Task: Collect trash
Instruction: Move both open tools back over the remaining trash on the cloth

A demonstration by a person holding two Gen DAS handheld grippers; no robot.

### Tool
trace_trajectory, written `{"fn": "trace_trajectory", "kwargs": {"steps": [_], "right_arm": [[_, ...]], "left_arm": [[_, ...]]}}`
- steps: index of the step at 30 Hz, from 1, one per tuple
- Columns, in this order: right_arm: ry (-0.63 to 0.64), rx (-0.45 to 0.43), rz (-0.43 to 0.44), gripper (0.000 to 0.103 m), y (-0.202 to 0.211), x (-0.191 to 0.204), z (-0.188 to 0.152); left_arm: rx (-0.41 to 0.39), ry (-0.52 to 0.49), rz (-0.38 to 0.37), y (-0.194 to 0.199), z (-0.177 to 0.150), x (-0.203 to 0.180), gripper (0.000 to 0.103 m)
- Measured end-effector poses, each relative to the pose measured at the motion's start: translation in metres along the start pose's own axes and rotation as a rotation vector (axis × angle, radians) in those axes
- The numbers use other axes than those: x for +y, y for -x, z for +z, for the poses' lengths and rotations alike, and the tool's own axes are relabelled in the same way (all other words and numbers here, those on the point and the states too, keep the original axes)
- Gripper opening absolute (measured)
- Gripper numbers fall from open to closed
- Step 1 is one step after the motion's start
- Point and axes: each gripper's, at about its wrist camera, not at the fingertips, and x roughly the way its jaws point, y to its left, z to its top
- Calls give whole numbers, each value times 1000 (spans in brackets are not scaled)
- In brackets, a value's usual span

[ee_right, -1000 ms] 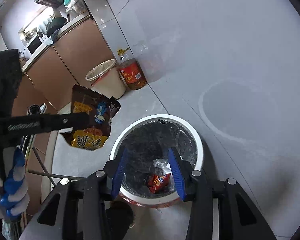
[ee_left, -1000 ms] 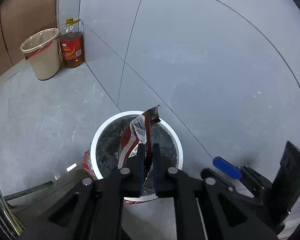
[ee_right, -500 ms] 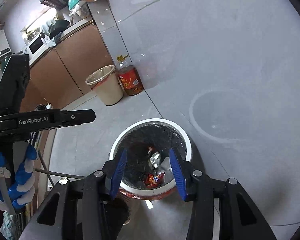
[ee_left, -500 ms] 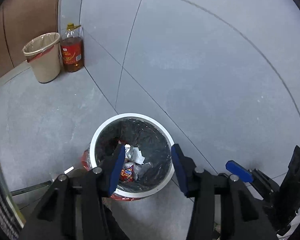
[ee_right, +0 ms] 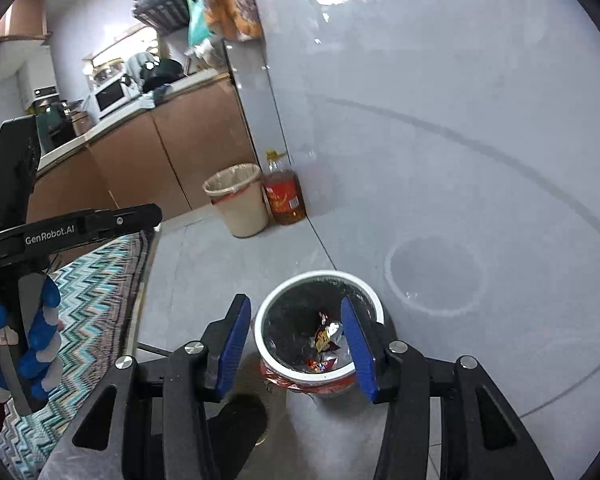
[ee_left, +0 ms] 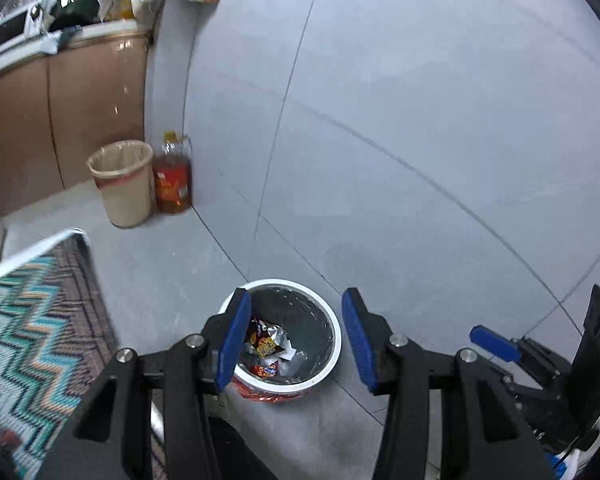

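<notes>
A white-rimmed trash bin with a black liner stands on the grey floor; it also shows in the right wrist view. Crumpled snack wrappers lie inside it, seen too in the right wrist view. My left gripper is open and empty, high above the bin. My right gripper is open and empty, also above the bin. The left gripper's body shows at the left of the right wrist view.
A beige bin and an oil bottle stand by the wall near brown cabinets. A table with a zigzag cloth lies at the left. The right gripper shows at the lower right.
The left gripper opened and dropped its wrapper into the bin. Both grippers have since risen and pulled back, so the bin looks smaller and the table came into view.
</notes>
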Motion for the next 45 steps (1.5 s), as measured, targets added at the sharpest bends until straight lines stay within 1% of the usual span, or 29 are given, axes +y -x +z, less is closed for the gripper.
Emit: {"fn": "trace_trajectory", "kwargs": {"steps": [4, 7, 10, 19, 26, 29, 35, 41, 45], "right_arm": [[44, -33, 17, 47, 27, 26, 2], [73, -57, 34, 47, 44, 46, 1], [98, -77, 62, 47, 58, 69, 3], [203, -136, 153, 48, 92, 145, 4], [260, -148, 224, 49, 102, 192, 0], [285, -145, 248, 49, 106, 208, -5], [320, -136, 298, 49, 107, 230, -8], [345, -127, 348, 50, 104, 246, -9], [358, -105, 384, 50, 92, 257, -9]], "left_arm": [[-53, -32, 43, 49, -10, 4, 46], [-95, -70, 114, 87, -21, 8, 46], [-122, -85, 176, 119, -34, 16, 46], [-250, -89, 337, 221, -74, 46, 49], [-336, -45, 456, 286, -106, 74, 52], [-348, -34, 505, 302, -116, 82, 52], [-348, 10, 564, 323, -136, 104, 52], [-333, 41, 623, 331, -148, 122, 52], [-306, 107, 645, 336, -169, 148, 52]]}}
